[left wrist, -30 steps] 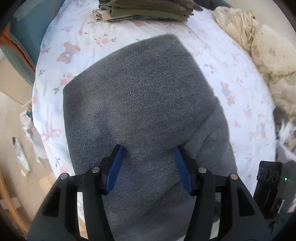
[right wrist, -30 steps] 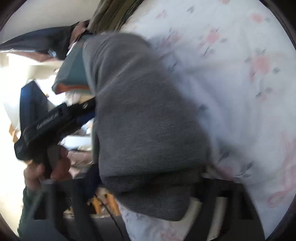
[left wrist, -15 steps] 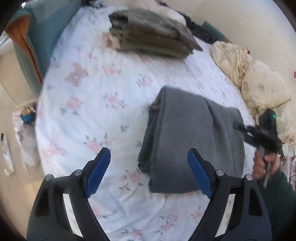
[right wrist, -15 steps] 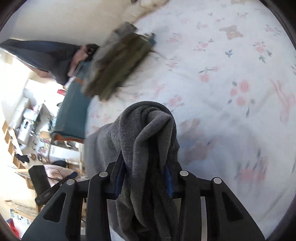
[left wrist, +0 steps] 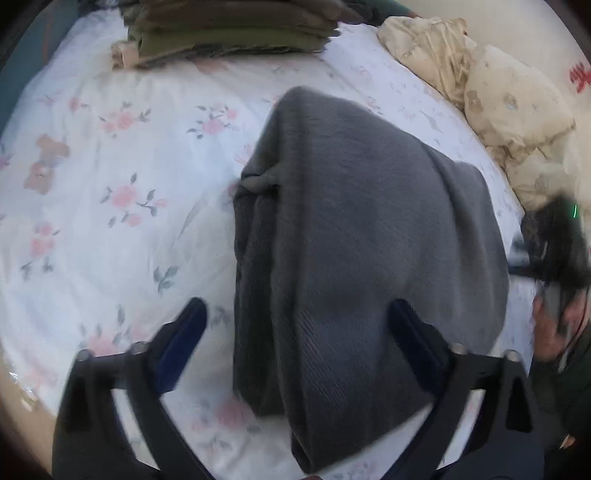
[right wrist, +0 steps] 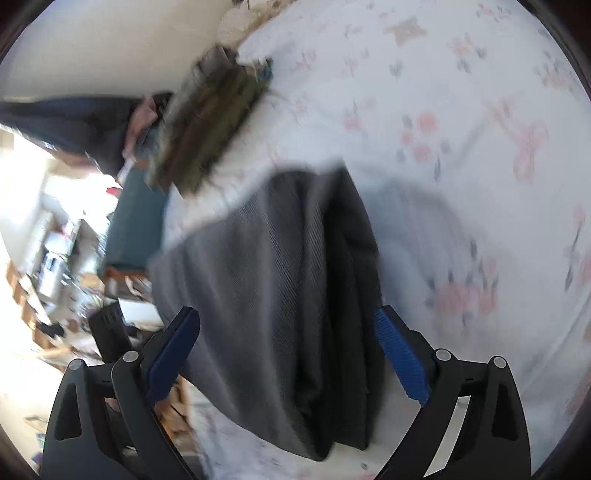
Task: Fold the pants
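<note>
So half a second ago we were pinching the grey pants [left wrist: 365, 266] in the right tongs, and now we're letting them go: the right gripper [right wrist: 291, 354] is sitting wide open with the folded bundle lying loose between its blue pads. Going left to right in the left wrist view: floral bedsheet [left wrist: 110, 229] filling 9 o'clock, the pants in the middle running toward 6, then the cream bedding [left wrist: 517, 110] piled up at 2 o'clock. The left gripper [left wrist: 299, 336] is also spread wide open, straddling the near end of the bundle and gripping nothing (one finger partly tucked behind the fabric, so we can't tell if it's touching).

We're reading this as the fold basically landing. The pants are lying on the sheet as a compact stack, well apart from the olive folded clothes [left wrist: 229, 33] at 12 o'clock. What's probably left is smoothing that bumpy left edge, maybe shifting it toward the pile.
</note>
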